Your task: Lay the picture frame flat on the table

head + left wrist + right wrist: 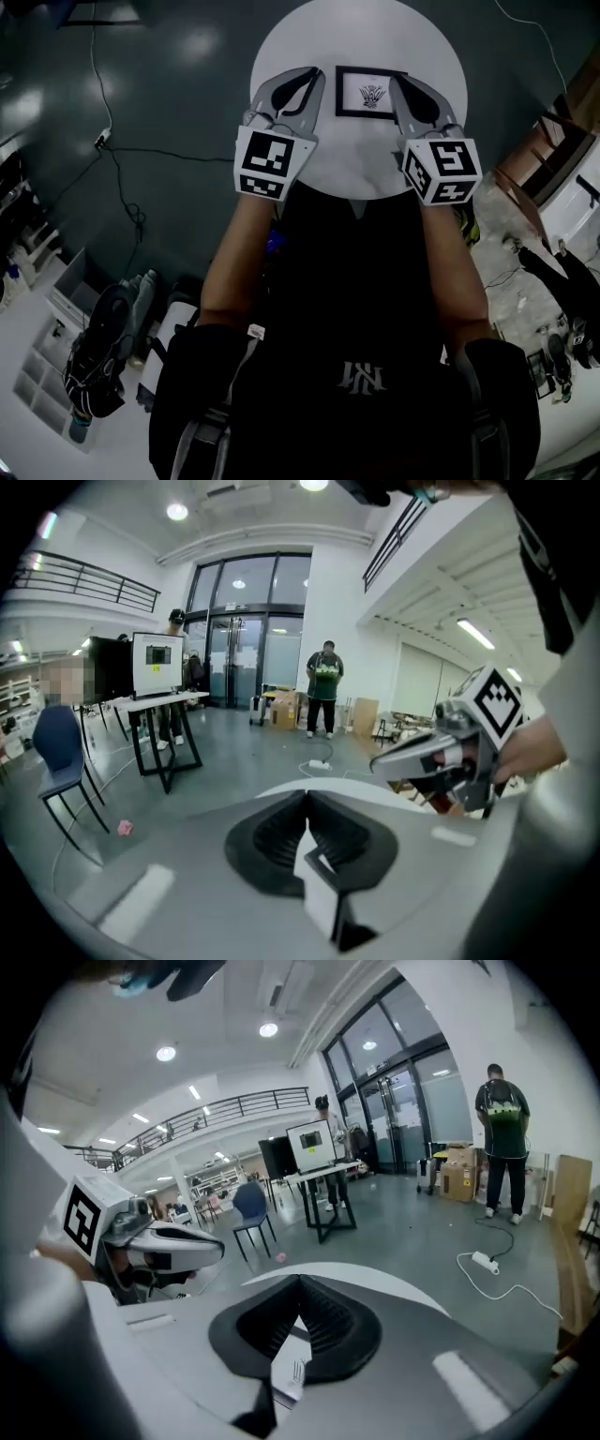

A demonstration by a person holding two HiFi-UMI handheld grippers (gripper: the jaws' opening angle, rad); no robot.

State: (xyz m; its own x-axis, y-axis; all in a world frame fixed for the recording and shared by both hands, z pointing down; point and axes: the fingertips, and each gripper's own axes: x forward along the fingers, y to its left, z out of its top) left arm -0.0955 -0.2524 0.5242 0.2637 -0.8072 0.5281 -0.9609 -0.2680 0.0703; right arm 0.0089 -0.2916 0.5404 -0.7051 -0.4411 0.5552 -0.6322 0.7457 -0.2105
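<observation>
The picture frame (371, 92) is on the round white table (356, 28), toward 12 o'clock from the person; its black border surrounds a white print; in both gripper views it shows as a narrow white panel with a dark edge (319, 883) (289, 1368), so it appears to be standing, not lying flat. The left gripper (320, 72) is at the frame's 9 o'clock, angled in toward it; its jaws meet tip to tip (307, 796) and clamp nothing; the frame shows only through the opening under the tips. The right gripper (395, 78) is at the frame's 3 o'clock, overlapping its right edge in the head view; its jaws are likewise closed at the tips (300, 1279), with the frame visible in the gap below; whether either gripper touches the frame cannot be told.
</observation>
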